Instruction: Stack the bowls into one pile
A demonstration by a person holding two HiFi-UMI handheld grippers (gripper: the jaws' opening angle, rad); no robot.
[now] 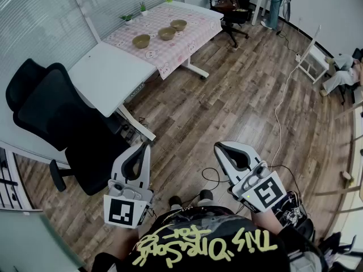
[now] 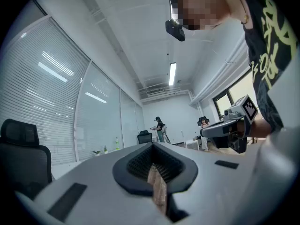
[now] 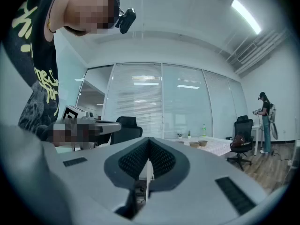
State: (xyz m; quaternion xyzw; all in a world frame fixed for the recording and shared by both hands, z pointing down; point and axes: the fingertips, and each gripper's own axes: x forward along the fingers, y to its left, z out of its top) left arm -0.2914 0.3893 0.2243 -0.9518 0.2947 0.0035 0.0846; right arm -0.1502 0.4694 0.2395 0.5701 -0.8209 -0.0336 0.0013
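The table (image 1: pixel 113 72) is well apart from the person, across the wooden floor, so the whole walk there is, I judge, where trouble could start. Two black office chairs (image 1: pixel 62 123) stand close by the table's bare white end, and an approach from that side could catch on them. A pale cable (image 1: pixel 281 101) lies across the floor on the other side (a tripping risk only if the path strays that way). Both tools are held level close to the body. The left gripper (image 1: pixel 145 147) is clenched with nothing between its jaws, and the right gripper (image 1: pixel 219 147) is likewise closed and empty. Both must open before they can take anything. Closed jaws that reach a rim would more likely push a bowl along the checked cloth (image 1: pixel 193 33) than lift it.

The three bowls stand in a row on the cloth-covered half of the table, running along its length. The nearest bowl (image 1: pixel 141 41) sits close to the cloth's edge, where the bare top begins, and apart from the others. The middle bowl (image 1: pixel 167 33) and the far bowl (image 1: pixel 178 24) are just beside each other, and I cannot tell whether they touch. All three are round, shallow, brownish and upright, and look alike in size from here. None is stacked yet.
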